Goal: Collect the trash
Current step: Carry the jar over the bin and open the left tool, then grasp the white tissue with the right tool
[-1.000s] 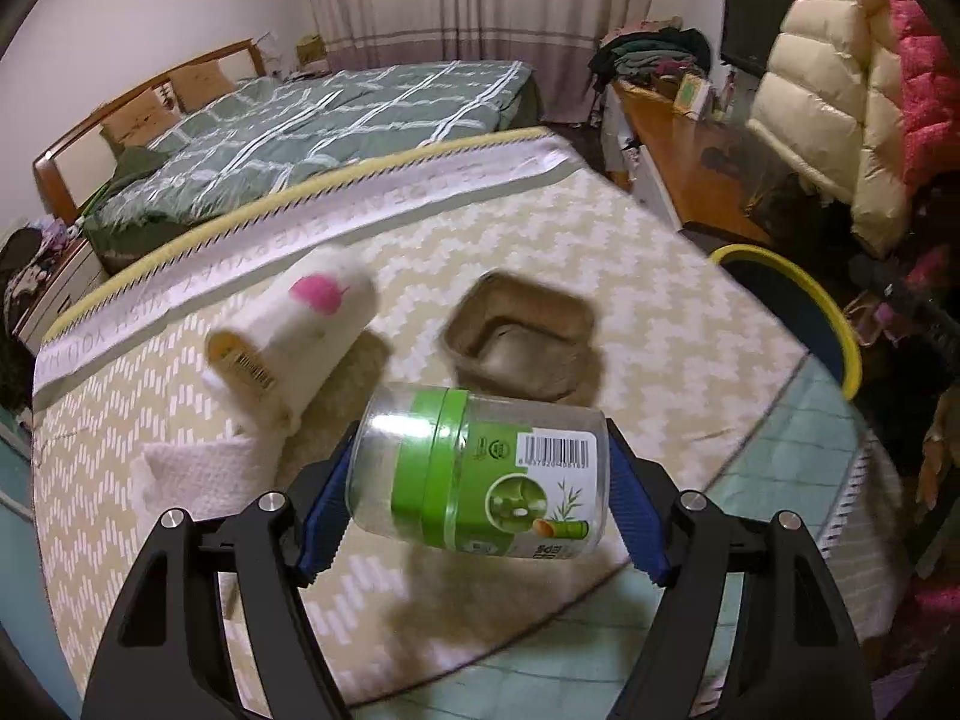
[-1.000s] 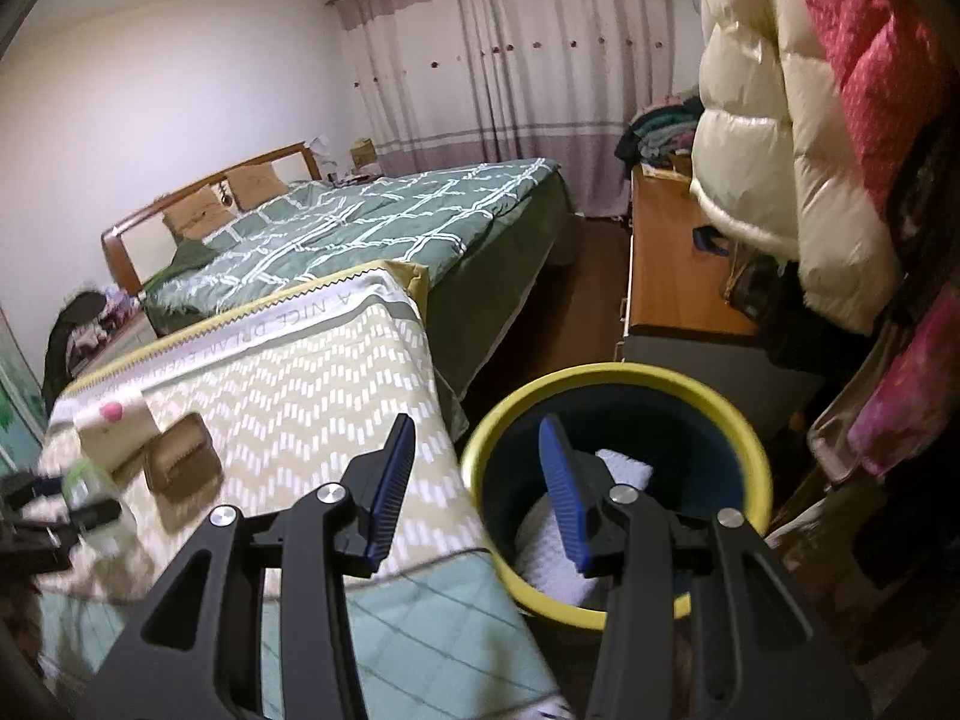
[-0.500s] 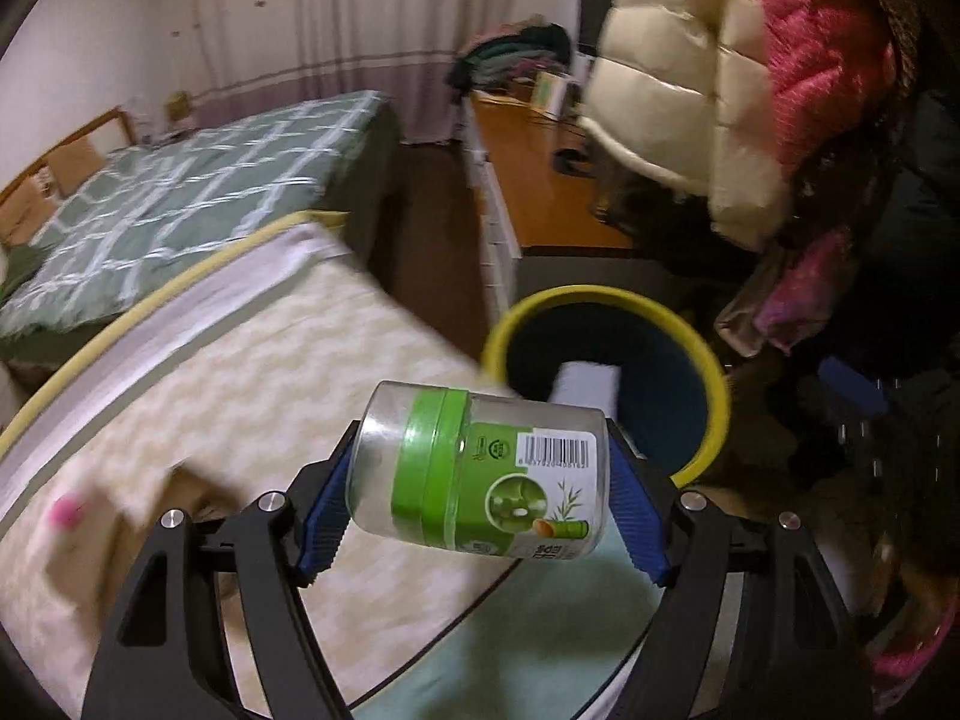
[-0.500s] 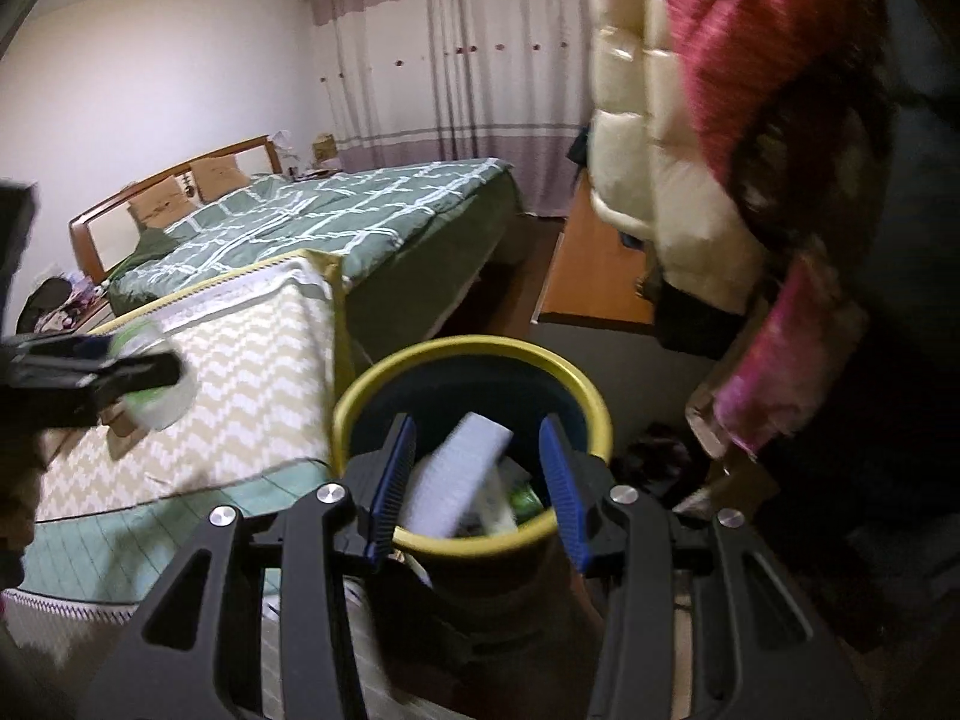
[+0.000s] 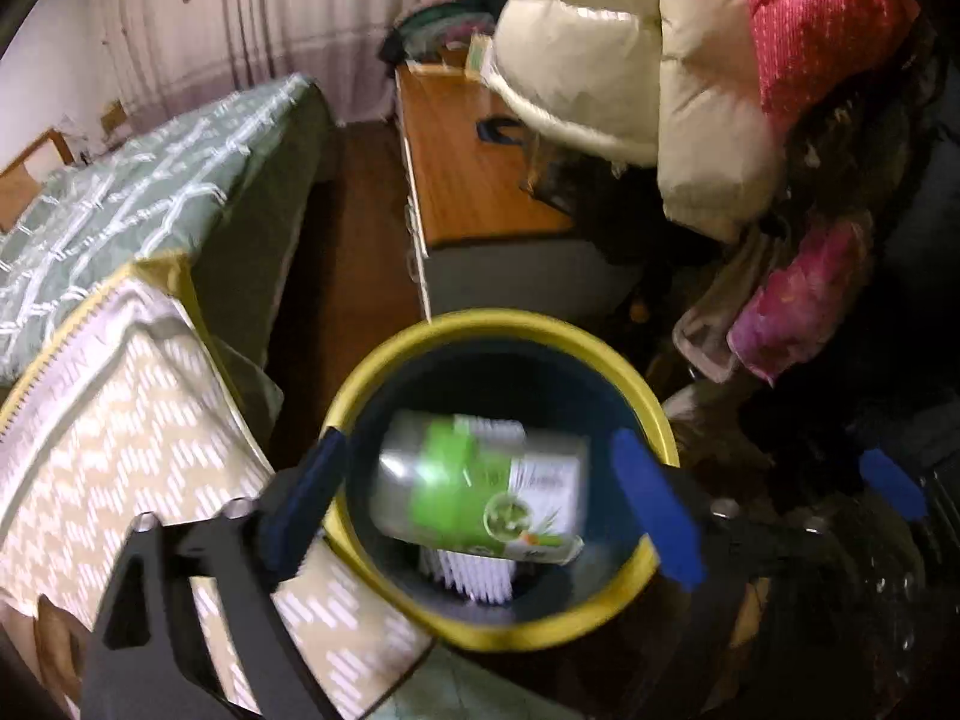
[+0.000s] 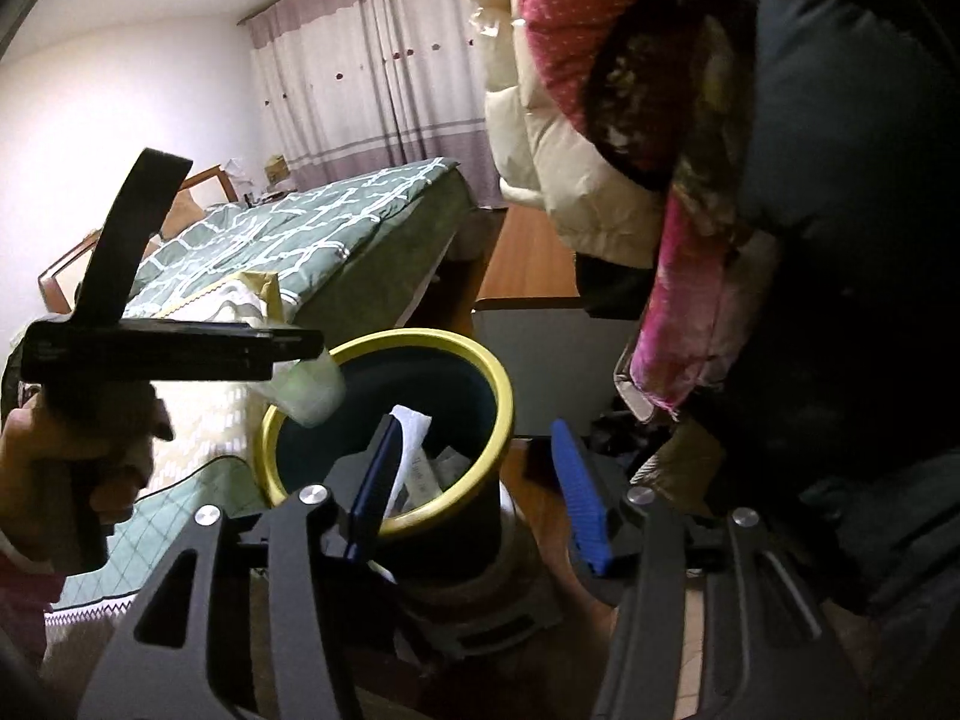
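Left tongs [image 5: 480, 492] opening, blue pads clear of green-labelled jar [image 5: 480, 489]: released, lying crosswise between pads, directly over yellow-rimmed bin [image 5: 504, 324]. Right tongs [image 6: 474, 480] opening, empty, just beside bin. Right view alone shows hand [image 6: 78, 456] on left handle, wrappers [image 6: 414, 450] inside bin.

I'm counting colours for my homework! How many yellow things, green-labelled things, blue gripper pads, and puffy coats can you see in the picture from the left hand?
Yellow-rimmed bin: 1
Green-labelled jar, dropping between the opening left gripper pads: 1
Blue pads: 3, two on the left gripper, one on the right
Puffy coats: 2, cream and pink
Total: 7
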